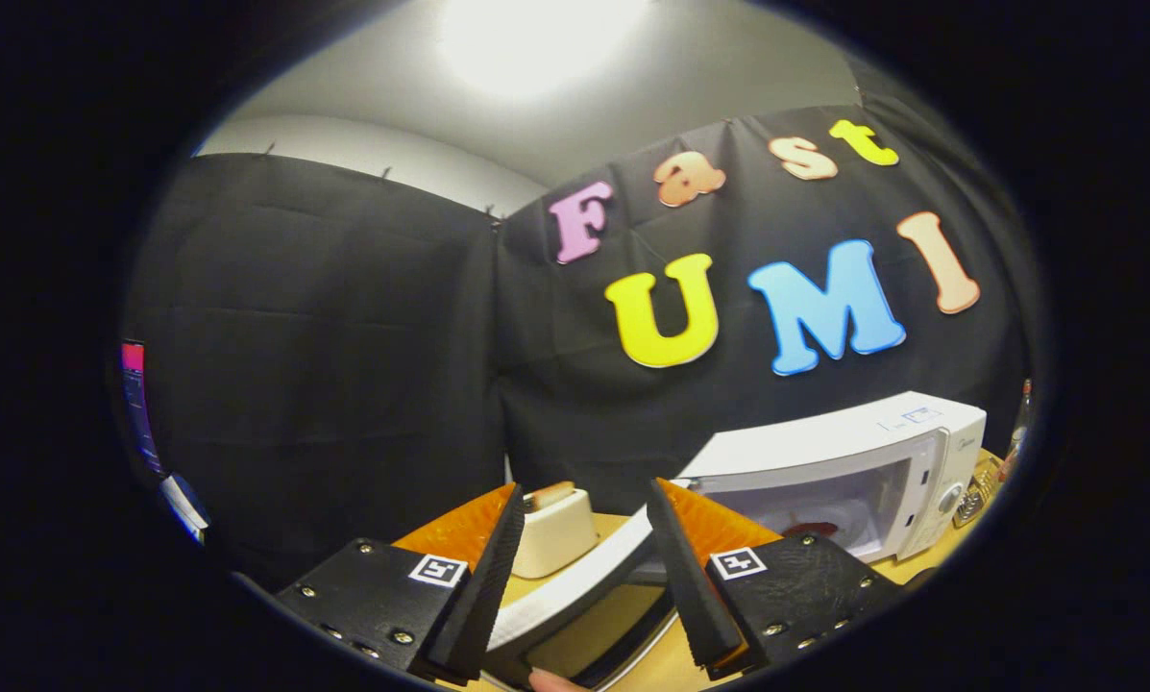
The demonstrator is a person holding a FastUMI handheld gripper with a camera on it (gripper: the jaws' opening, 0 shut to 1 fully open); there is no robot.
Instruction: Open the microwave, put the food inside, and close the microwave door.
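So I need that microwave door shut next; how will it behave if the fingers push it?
The microwave door, swung wide between the open fingers, looks like a rigid panel, so it should probably pivot rather than flex. The microwave may slide on the smooth table.

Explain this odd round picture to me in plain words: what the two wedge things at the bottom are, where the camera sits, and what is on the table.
The camera rides on a hand-held gripper and looks forward along its two fingers; those are the wedges. They stand apart, open, holding nothing. A person carries the tool; there is no robot arm.

Ahead is a wooden table. On it stands a white microwave with its door swung open toward the fingers, reaching between them. Something dark red lies inside the microwave, probably the food. Beyond the fingers sits a small cream toaster with a slice in it. Black cloth forms the booth's wall.
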